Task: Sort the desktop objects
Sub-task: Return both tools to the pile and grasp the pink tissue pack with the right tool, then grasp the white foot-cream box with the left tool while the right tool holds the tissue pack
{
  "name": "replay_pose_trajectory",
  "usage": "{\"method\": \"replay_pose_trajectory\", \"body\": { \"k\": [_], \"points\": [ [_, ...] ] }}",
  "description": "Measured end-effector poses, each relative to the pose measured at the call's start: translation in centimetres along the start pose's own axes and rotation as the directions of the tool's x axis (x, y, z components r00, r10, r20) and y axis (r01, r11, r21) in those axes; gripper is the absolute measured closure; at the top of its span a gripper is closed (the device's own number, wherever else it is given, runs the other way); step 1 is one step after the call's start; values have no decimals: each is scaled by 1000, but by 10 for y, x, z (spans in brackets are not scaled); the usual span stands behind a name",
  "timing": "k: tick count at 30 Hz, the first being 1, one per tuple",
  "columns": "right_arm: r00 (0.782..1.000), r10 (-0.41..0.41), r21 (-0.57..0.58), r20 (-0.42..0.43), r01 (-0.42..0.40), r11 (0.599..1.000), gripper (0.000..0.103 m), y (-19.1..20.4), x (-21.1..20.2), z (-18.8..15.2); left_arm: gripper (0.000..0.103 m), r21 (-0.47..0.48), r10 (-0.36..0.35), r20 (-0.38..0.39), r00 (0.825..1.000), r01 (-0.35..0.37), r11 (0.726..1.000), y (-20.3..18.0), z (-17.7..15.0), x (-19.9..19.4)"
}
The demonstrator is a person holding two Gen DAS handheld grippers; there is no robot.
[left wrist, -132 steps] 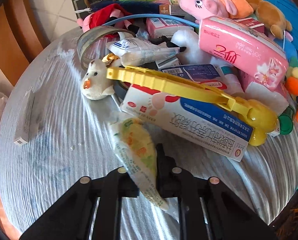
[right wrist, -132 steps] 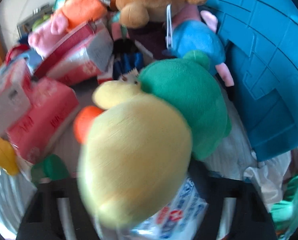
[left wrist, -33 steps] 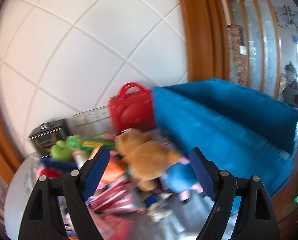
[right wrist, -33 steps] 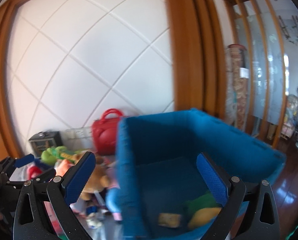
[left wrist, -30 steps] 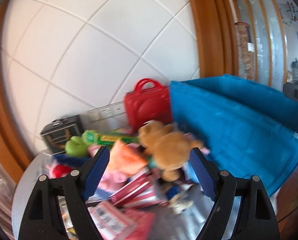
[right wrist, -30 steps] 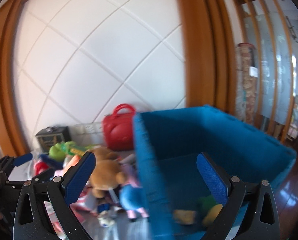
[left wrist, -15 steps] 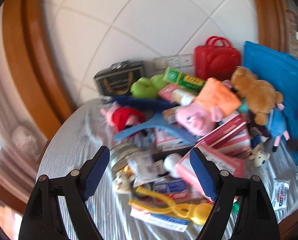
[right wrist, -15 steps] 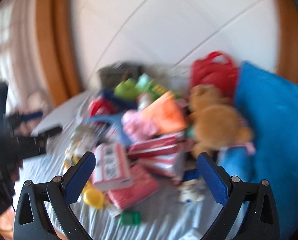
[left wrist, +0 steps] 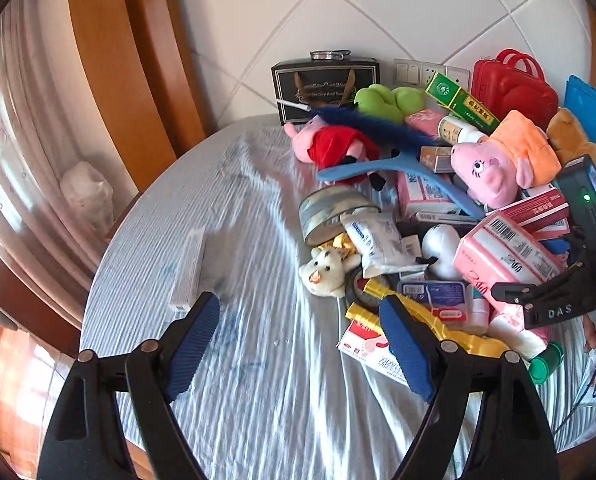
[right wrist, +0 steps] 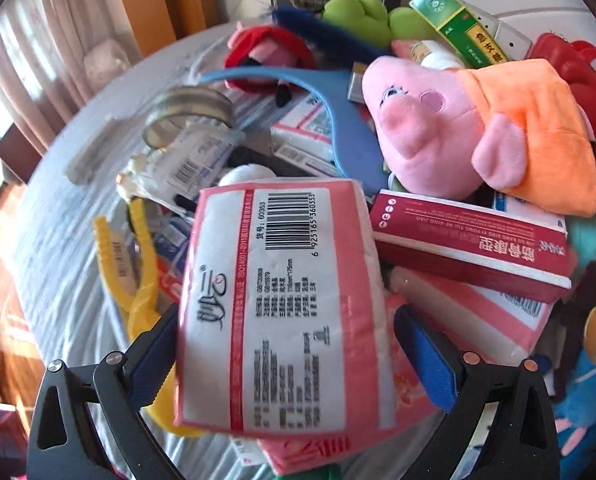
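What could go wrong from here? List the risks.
The right gripper straddles the pink tissue pack with jaws open; the soft wrap may squash and slip when gripped. The red box lies at the pack's far corner and could get dragged. The yellow tongs beneath may snag.

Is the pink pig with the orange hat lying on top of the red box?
Yes, in the right wrist view the pink pig rests over the far edge of the red box, on top of the pile.
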State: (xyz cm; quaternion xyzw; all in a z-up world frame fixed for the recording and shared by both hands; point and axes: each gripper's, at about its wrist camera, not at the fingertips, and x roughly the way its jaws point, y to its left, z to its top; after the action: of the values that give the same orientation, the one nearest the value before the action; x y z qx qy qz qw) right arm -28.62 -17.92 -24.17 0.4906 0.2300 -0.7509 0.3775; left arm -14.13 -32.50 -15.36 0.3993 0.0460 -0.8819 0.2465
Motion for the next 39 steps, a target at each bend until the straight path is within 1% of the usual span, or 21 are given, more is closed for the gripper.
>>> {"method": "replay_pose_trajectory", "body": {
  "k": [2,3,5,8,10,13,15,16,18,21,25,27,29,30,32,34,35,36,37,38,39],
  "points": [
    [999,-11,5,-36,11,1000,0,-2,13,3,21,-1,-8,-19,1000,8,1000,2,-5,6],
    [999,-13,9,-34,13,1000,1,-3,14,5,21,-1,-17,-28,999,17,1000,2,-8,11],
    [1000,-21,3,-8,21,1000,12,-2,9,3,21,1,-46,-48,998,46,999,-2,-14,23],
    [999,-42,-2,18,42,999,13,-1,1,-3,21,-3,-123,-99,988,123,992,-14,-30,45],
    [997,-63,0,36,63,998,13,-4,-1,-6,22,-16,-131,-144,981,130,991,-23,-40,61],
    [997,-63,25,45,62,998,12,-11,-3,-7,22,-49,-186,-201,962,180,983,-35,-51,77],
    [998,-54,29,41,53,998,12,-13,-3,-7,22,-35,-186,-217,958,183,983,-43,-55,80],
    [998,-53,25,40,52,998,12,-14,-3,-7,22,-18,-165,-226,960,165,986,-49,-59,83],
    [998,-52,18,37,52,998,12,-13,-4,-7,22,-24,-161,-242,957,160,987,-51,-63,87],
    [999,-39,27,36,38,999,12,-13,-3,-6,22,-124,-220,-231,948,195,973,-49,-63,94],
    [999,-24,37,33,23,999,12,-13,-1,-5,21,-190,-271,-231,934,229,955,-59,-55,105],
    [999,-23,34,32,22,999,12,-13,-1,-5,21,-201,-264,-235,935,219,955,-65,-55,106],
    [999,-20,32,31,19,999,12,-14,-1,-5,20,-204,-252,-218,943,208,957,-68,-56,106],
    [999,-18,30,30,17,999,12,-14,0,-4,19,-224,-259,-215,942,211,951,-68,-57,108],
    [999,-15,25,28,15,1000,12,-14,0,-4,19,-281,-292,-211,933,228,932,-65,-59,115],
    [1000,-14,22,21,13,1000,12,-13,1,-3,19,-385,-311,-236,921,205,900,-56,-66,115],
    [1000,-14,20,20,13,1000,12,-13,1,-3,20,-408,-309,-231,923,196,892,-53,-70,112],
    [1000,-13,19,22,12,1000,12,-14,-1,-3,19,-401,-292,-217,931,188,897,-52,-73,107],
    [1000,-8,21,25,8,1000,12,-14,-2,-3,19,-382,-283,-214,935,186,905,-54,-72,108],
    [1000,-4,20,22,4,1000,12,-15,-1,-3,19,-378,-285,-217,934,189,906,-55,-70,110],
    [1000,-3,18,19,3,1000,12,-16,0,-3,19,-391,-297,-226,928,193,900,-55,-68,113]
  ]
}}
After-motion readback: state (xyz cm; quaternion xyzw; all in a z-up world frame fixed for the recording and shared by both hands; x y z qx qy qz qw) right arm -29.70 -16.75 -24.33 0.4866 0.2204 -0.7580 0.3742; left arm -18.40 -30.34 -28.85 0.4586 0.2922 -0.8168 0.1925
